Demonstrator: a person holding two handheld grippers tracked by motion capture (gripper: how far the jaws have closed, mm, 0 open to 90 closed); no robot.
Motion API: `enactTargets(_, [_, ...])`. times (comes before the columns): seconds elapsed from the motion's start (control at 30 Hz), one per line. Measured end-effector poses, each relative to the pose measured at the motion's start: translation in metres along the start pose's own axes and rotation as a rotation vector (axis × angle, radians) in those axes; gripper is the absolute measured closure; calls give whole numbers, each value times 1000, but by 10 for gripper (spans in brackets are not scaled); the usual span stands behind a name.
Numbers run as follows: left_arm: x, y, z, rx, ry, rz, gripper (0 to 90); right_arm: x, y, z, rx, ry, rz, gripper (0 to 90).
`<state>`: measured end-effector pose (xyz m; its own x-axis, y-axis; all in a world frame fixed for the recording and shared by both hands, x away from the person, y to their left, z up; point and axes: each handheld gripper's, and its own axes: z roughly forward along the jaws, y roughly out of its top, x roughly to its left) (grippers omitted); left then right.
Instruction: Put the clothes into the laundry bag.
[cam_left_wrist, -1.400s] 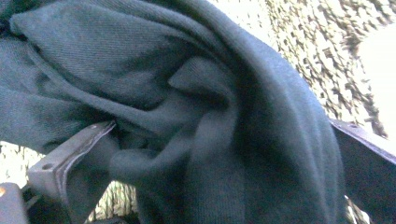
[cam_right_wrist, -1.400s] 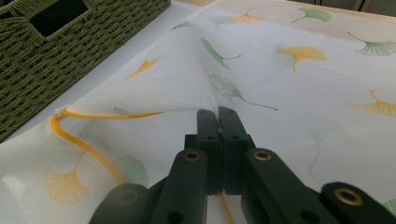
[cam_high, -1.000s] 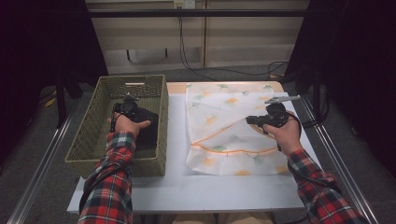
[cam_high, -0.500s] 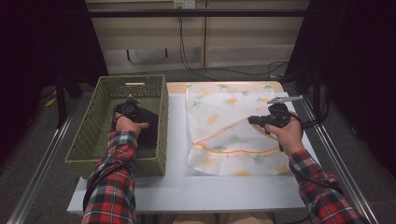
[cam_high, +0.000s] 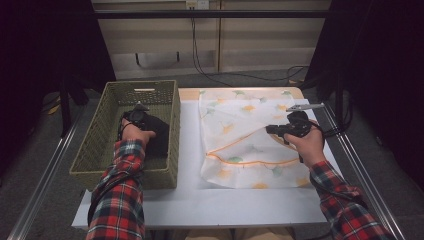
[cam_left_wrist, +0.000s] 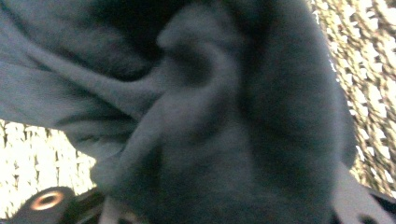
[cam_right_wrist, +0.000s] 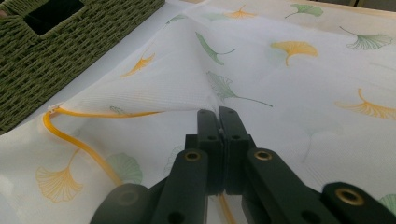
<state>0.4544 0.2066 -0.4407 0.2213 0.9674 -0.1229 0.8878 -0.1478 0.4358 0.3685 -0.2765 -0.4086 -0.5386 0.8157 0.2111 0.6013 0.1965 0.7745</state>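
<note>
A white mesh bag (cam_high: 240, 145) printed with ginkgo leaves and edged by an orange zip (cam_high: 250, 162) lies on the table's right half. My right gripper (cam_high: 270, 129) is shut on the bag's upper layer and holds it raised like a tent. In the right gripper view the closed jaws pinch the mesh (cam_right_wrist: 187, 88) at my right gripper (cam_right_wrist: 218, 113). My left gripper (cam_high: 136, 116) reaches down into the green wicker basket (cam_high: 172, 130), onto a dark cloth (cam_high: 159, 136). The dark cloth (cam_left_wrist: 210, 116) bulges between the jaws and hides their tips, with basket weave (cam_left_wrist: 369, 70) behind.
The basket (cam_right_wrist: 70, 42) stands just left of the bag on the white tabletop (cam_high: 190, 195). Metal rails (cam_high: 350, 150) run along both table sides. Cables (cam_high: 240, 76) lie on the floor beyond the far edge.
</note>
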Motion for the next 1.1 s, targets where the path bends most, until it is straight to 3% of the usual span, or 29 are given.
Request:
enactTargets(0.2, [-1,2,-6,1,-28,-44,639,-1,0,-1,-3,-1,2,894])
enactTargets(0.33, [2,3,-14,-4,-41,-20,647,-2,-1,-1,1,-2,6,894])
enactTargets(0.73, [12,12,-53,-43,-92,-13,651,-2,-2,1,4,-5,10,895])
enactTargets(1.1, [11,29,-85,-60,-90,13,660,-2,-2,1,5,-4,9,895])
